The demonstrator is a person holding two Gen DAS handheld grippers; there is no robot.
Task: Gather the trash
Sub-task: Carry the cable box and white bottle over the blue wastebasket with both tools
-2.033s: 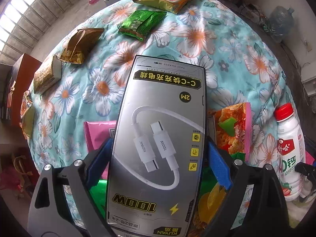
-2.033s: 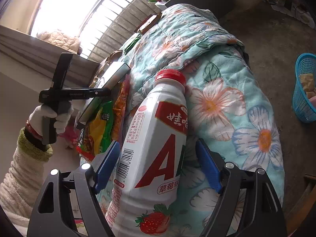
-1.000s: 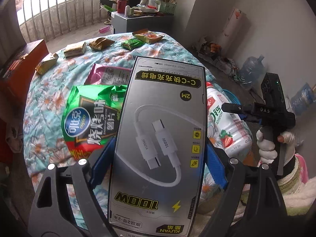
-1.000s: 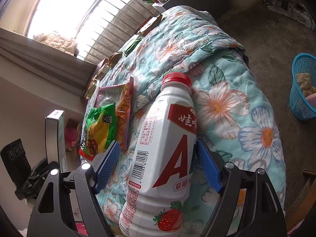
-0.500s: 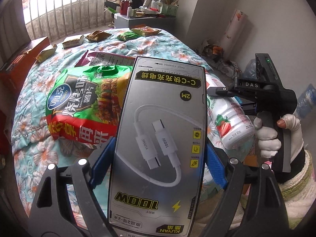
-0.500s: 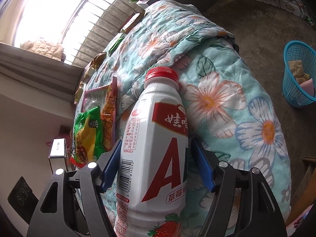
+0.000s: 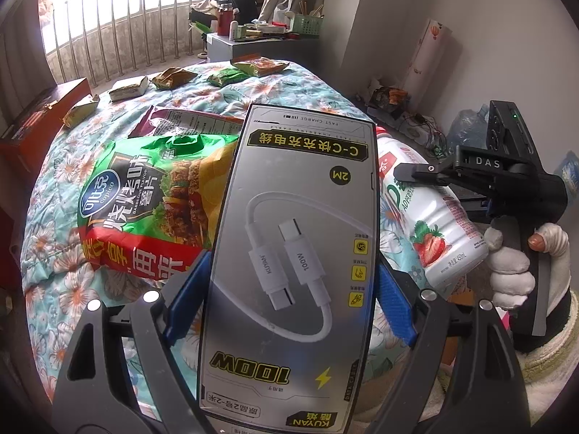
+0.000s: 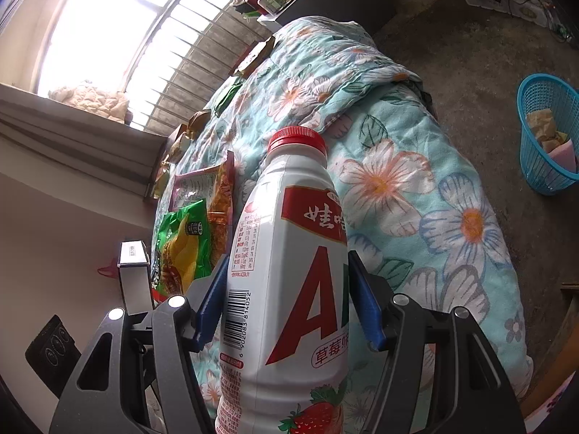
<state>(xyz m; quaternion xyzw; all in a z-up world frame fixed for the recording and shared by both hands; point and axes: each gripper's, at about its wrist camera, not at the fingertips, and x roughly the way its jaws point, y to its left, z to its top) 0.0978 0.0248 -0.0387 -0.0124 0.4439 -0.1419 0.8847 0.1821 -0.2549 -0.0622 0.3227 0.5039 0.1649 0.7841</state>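
Over the floral quilt (image 8: 416, 166), my left gripper (image 7: 289, 300) clamps the silver cable box (image 7: 293, 253) above the green chip bag (image 7: 144, 202), while my right gripper's (image 8: 287, 300) jaws are closing on the white strawberry-milk bottle (image 8: 289, 289), blue pads touching its sides.

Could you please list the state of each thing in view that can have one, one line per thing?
Cable box: held upright between the left gripper fingers.
Milk bottle: red cap on, between the right gripper fingers, which are closing against its sides.
Green chip bag: lying flat on the quilt.
Blue basket: upright on the floor, some trash inside.
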